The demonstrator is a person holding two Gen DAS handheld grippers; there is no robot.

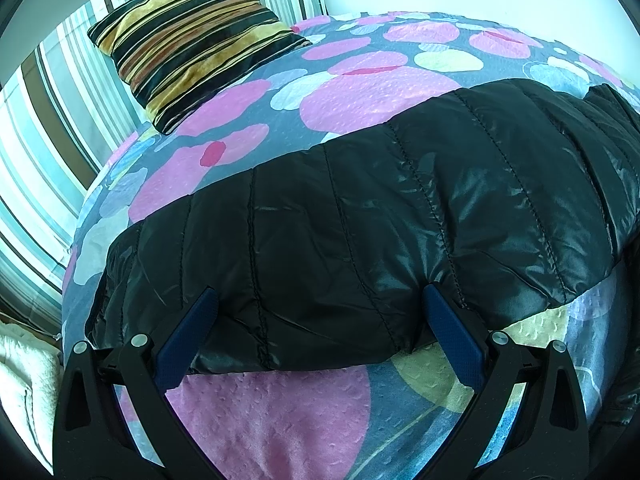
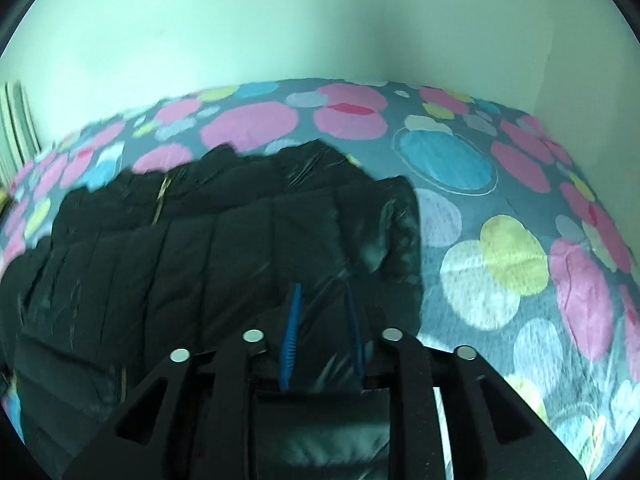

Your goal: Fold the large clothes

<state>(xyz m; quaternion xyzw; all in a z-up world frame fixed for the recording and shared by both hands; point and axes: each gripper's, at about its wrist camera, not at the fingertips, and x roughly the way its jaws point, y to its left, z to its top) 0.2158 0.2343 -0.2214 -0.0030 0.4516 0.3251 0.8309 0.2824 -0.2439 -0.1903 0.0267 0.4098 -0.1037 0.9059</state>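
Left wrist view: black quilted jacket (image 1: pixel 360 220) spread flat on circle-print bedspread (image 1: pixel 280 412); left gripper (image 1: pixel 320 300) wide open, blue pads (image 1: pixel 452 340) pressing jacket's near edge. Striped cushion (image 1: pixel 192 36) lying farther back, well apart. Right wrist view, blurred: right gripper (image 2: pixel 322 292) clamped on a fold of jacket (image 2: pixel 200 260), fabric bunched between narrow-set fingers (image 2: pixel 292 328).

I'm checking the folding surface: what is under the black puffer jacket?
The black puffer jacket lies on a bedspread printed with pink, blue and yellow circles, which shows all around it. Whatever lies directly beneath the jacket is covered and cannot be seen.
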